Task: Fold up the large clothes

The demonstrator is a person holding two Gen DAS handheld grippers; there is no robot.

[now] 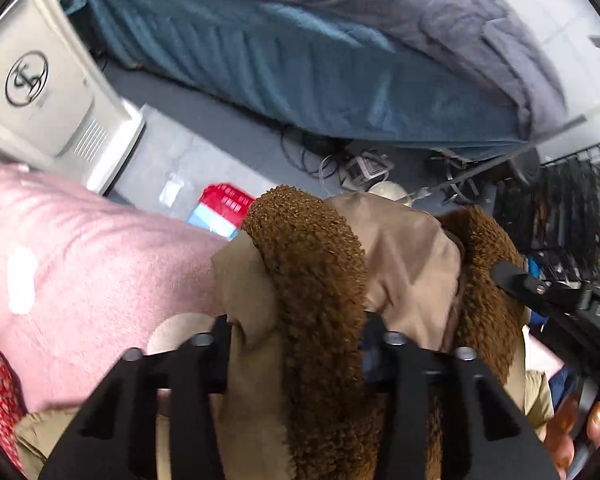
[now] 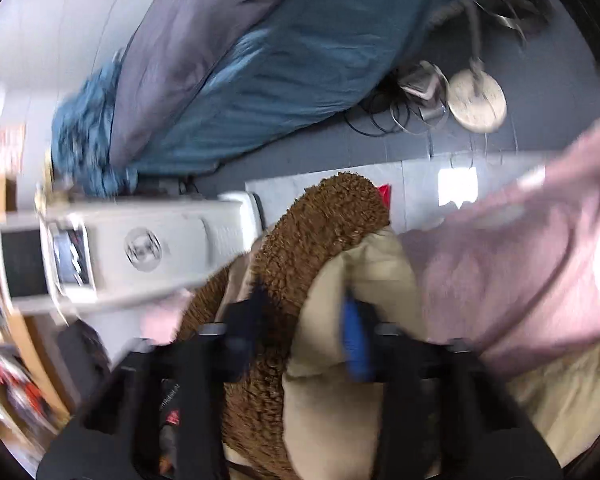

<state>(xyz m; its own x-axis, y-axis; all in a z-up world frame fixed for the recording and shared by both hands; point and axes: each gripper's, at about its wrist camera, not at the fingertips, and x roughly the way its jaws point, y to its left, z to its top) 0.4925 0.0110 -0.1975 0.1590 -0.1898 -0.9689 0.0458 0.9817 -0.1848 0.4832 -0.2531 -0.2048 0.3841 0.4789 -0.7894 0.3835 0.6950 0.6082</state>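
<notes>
The left tongs (image 1: pixel 296 344) are clamped on a tan coat (image 1: pixel 412 264) with brown fleece lining (image 1: pixel 312 280), its bunched fabric pinched between the black fingers (image 1: pixel 392 360). The right tongs (image 2: pixel 304 320) grip another fold of the same coat (image 2: pixel 332 400), one blue-padded finger (image 2: pixel 354 344) pressed into the tan shell. The coat hangs just above a pink blanket (image 1: pixel 80 260). Beyond the blanket stand a white appliance (image 1: pixel 48 100) and a bed with teal bedding (image 1: pixel 300 80).
</notes>
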